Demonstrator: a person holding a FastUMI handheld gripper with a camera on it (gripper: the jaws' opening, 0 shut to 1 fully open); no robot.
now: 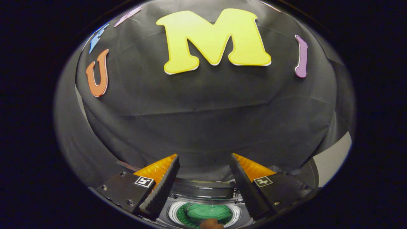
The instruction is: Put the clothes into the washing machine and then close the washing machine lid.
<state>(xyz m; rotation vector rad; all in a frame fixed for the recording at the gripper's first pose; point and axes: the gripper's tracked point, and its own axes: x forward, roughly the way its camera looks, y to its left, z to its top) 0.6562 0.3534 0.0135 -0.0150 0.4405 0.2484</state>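
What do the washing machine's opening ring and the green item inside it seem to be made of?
The ring between the open gripper's fingers looks like glossy metal or chromed plastic, given its bright reflections. The green item looks like soft matte fabric, smooth and fold-like, though too small to confirm.

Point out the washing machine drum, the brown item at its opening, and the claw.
washing machine drum (203, 212): gripper view, green interior.
brown item (211, 224): gripper view, its top.
claw (203, 159): gripper view, open, between fingertips.

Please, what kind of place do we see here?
Probably a staged laundry booth: a black cloth wall rises behind a small top-loading washing machine, its round green drum open below. The gripper hangs open above it.
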